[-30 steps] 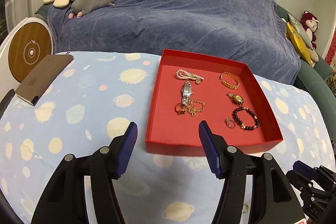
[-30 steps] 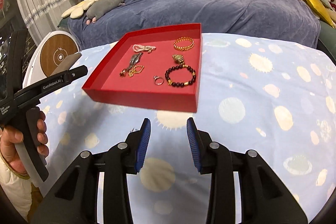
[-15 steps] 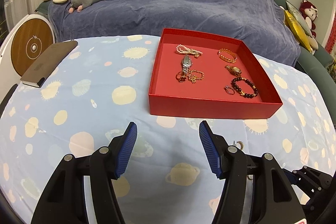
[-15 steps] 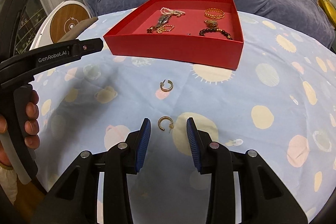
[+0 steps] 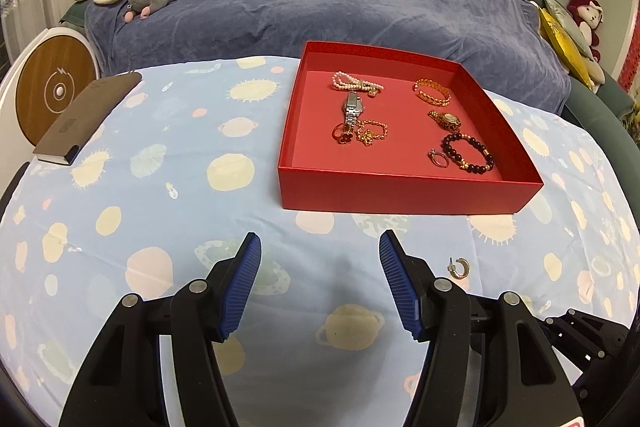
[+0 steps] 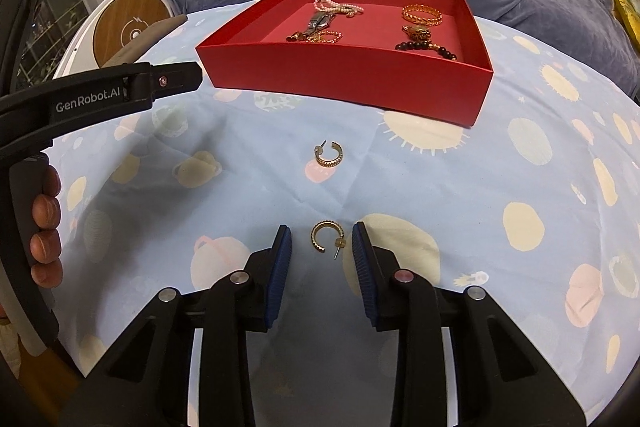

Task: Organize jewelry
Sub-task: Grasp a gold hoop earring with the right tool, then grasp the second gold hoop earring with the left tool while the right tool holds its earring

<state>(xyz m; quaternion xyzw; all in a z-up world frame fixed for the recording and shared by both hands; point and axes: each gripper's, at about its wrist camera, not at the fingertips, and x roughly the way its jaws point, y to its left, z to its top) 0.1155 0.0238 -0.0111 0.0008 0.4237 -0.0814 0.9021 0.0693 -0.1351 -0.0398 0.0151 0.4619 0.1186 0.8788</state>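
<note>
The right gripper (image 6: pixel 321 247) hangs low over the surface (image 6: pixel 460 195), its jaws closing with a gold hoop earring (image 6: pixel 325 236) between them. The pads (image 6: pixel 280 259) stand just beside the earring on either side and do not yet press on it; it lies flat on the cloth. A second earring (image 6: pixel 329 153) lies on the cloth farther on, between the gripper and the red box (image 6: pixel 344 75), apart from both. In the left wrist view that second earring (image 5: pixel 459 268) shows just right of the left gripper (image 5: pixel 320 259), outside its jaws.

The left gripper is open, its blue pads well apart with only cloth between them, and it holds nothing. A hand (image 6: pixel 46 235) grips its handle at the left edge of the right wrist view.

The box sits on the surface beyond both grippers. Inside it lie a pearl strand (image 5: pixel 354 82), a silver watch (image 5: pixel 353 109), a gold chain (image 5: pixel 370 133), a gold bangle (image 5: pixel 432 91), a gold watch (image 5: pixel 446 119), a dark bead bracelet (image 5: pixel 467 153) and a ring (image 5: pixel 439 158). A dark flat case (image 5: pixel 86 115) lies at the surface's far left edge.
</note>
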